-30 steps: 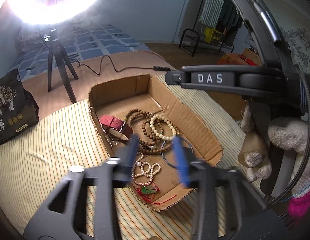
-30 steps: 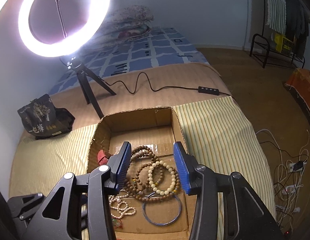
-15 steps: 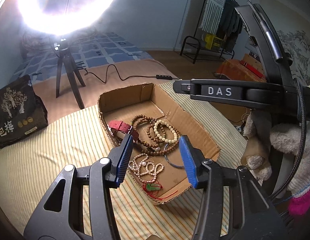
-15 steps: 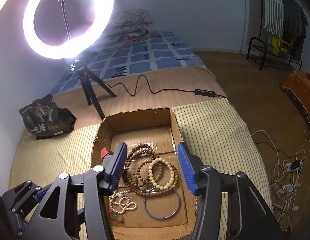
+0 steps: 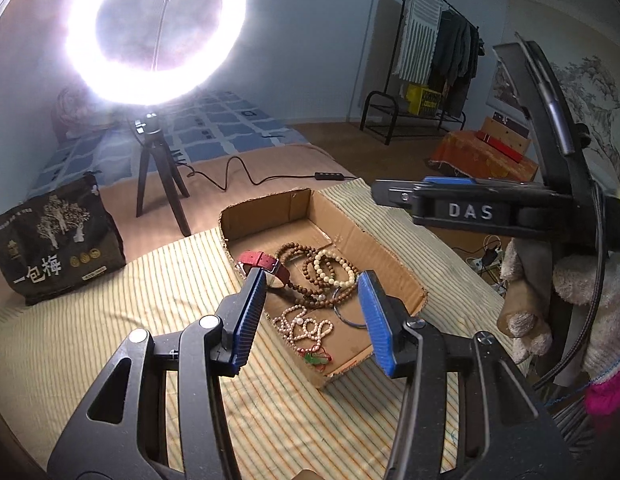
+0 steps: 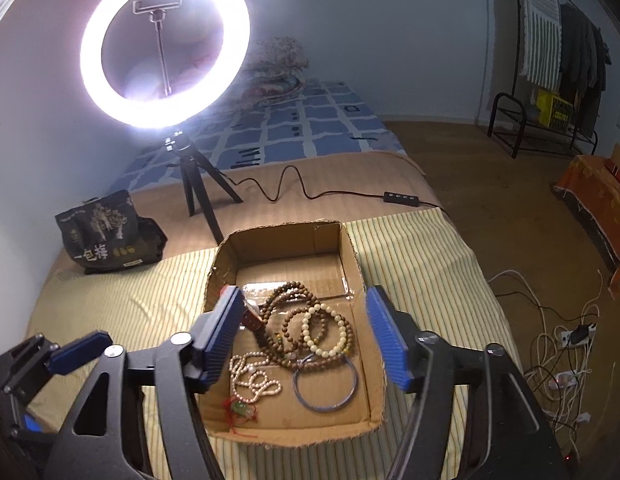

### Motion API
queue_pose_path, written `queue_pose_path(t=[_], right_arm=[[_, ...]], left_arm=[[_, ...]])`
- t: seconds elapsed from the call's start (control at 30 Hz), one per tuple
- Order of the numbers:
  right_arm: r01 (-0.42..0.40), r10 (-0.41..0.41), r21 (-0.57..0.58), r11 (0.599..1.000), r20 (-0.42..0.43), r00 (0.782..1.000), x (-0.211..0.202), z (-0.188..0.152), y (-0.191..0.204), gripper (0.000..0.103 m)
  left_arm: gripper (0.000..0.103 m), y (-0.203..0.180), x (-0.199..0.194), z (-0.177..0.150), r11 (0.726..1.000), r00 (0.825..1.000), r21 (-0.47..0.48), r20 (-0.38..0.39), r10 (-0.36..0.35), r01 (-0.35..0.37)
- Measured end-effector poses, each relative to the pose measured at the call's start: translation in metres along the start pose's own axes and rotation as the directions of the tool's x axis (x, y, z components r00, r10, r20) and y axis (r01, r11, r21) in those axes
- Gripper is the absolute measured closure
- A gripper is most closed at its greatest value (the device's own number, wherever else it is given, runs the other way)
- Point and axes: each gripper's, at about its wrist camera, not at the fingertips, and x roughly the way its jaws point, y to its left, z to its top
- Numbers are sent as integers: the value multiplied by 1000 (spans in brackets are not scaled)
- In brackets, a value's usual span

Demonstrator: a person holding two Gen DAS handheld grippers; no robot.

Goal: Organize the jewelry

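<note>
- I hold both tools above the near end of the cardboard box, which sits on a striped cloth over the bed; all the jewelry lies inside it, below and ahead of my fingers.
- My left hand-held gripper is spread wide with nothing in it. My right hand-held gripper is equally wide and empty.
- Straight under the right one I see a cream bead bracelet lying on top of a tangle of brown wooden beads. Nearer to me lie a blue bangle and a pearl strand. A green pendant on red cord sits closest, toward the left finger.
- A red watch strap leans against the box wall just beyond the left finger of the left tool.
- I judge nothing is sorted yet, so the step is choosing one piece and lifting it cleanly.
- The bangle looks the best first pick: it lies mostly clear, only its far edge meeting the bead pile.
- I would come straight down, straddle one side of its rim, and close gently, since a thin hoop may slip or twist.
- The wooden beads are looped together, so pulling one loop risks dragging the cream bracelet along.
- I keep the left tool clear of the right, as they are close over the box.
</note>
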Motion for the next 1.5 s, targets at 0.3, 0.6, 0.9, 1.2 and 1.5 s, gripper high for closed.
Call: queue_pose_path(t=[0.3,0.6,0.9,1.2,1.5], right_arm=[[32,-31,-24,999,36,999,-33,-15,9,31],[63,-59,-45,997,96,994,-65,-31,25,24],[98,-95,-17,995,126,987,-73,-41,25,24],[110,-107,-17,994,115,987,-69,-46,21,24],[111,-108,-22,994,118,987,-69,-45,23,24]], left_arm=[[54,0,-36,-11,1000,1000,27,7,1,-1],[33,6,-69,-19,999,999,32,48,22,-23],[21,17,-83,-22,999,997,2,63,54,-54],[17,18,-85,-28,996,994,27,60,89,-90],[9,18,-86,-28,994,993,28,59,103,-105]])
